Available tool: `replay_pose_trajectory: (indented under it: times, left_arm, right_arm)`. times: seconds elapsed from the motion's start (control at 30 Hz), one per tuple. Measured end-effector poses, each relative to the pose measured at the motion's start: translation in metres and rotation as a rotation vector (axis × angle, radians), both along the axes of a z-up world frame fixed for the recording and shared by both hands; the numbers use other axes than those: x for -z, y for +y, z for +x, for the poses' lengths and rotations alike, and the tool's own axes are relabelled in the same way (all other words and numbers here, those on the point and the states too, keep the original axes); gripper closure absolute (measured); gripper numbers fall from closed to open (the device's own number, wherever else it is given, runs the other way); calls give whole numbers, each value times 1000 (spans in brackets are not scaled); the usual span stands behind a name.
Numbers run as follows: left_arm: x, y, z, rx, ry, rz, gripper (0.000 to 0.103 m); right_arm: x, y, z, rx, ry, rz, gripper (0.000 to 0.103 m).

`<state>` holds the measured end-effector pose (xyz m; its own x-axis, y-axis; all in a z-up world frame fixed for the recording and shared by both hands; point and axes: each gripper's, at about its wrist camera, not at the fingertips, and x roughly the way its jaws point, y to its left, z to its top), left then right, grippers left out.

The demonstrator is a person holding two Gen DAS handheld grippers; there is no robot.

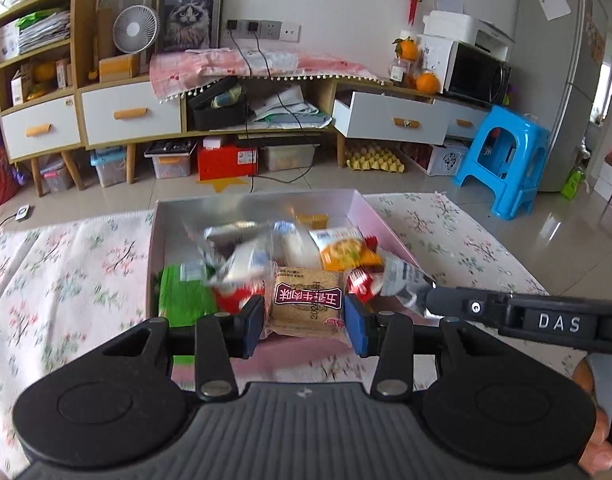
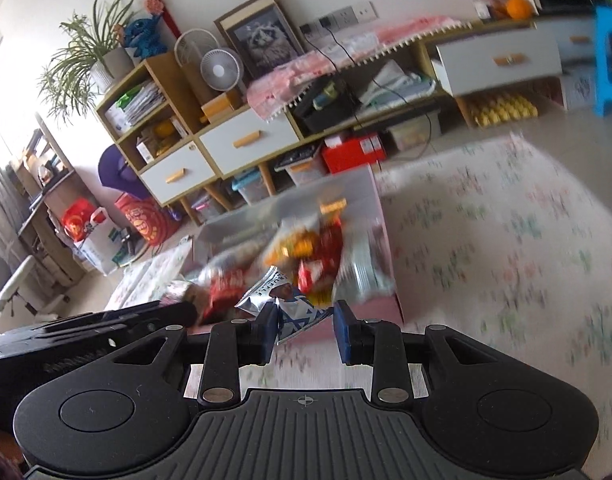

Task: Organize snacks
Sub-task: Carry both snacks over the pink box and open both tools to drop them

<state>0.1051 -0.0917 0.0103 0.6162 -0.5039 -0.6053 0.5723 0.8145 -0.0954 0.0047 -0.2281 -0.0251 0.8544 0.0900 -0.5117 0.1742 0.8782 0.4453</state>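
On the floral worktop (image 1: 66,280), the snack box (image 1: 152,248) sits ahead. My left gripper (image 1: 304,314) clamps a brown biscuit packet (image 1: 306,300); my right gripper (image 2: 304,330) stands partly open, a silver-blue sachet (image 2: 296,314) against its left finger.

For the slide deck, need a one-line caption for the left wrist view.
Left gripper shut on a beef snack pack at the near edge of the snack box.

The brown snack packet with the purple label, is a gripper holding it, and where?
Yes. The left gripper is shut on the brown snack packet, its pads pressing the packet's two side edges, just above the box of snacks.
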Motion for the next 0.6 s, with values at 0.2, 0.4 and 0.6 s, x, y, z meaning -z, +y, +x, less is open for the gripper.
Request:
replay_pose_trajectory:
  times: [0.2,0.4,0.6]
  left_arm:
    - [10,-6,18,-3,34,-5,63]
    - [15,-9,26,-15,24,13,63]
    - [14,-9,29,-6,3,15,61]
  right_arm:
    - [3,6,30,-7,3,-37,74]
    - [14,9,46,-27,13,-37,74]
    - [24,2,58,-22,31,-23,73]
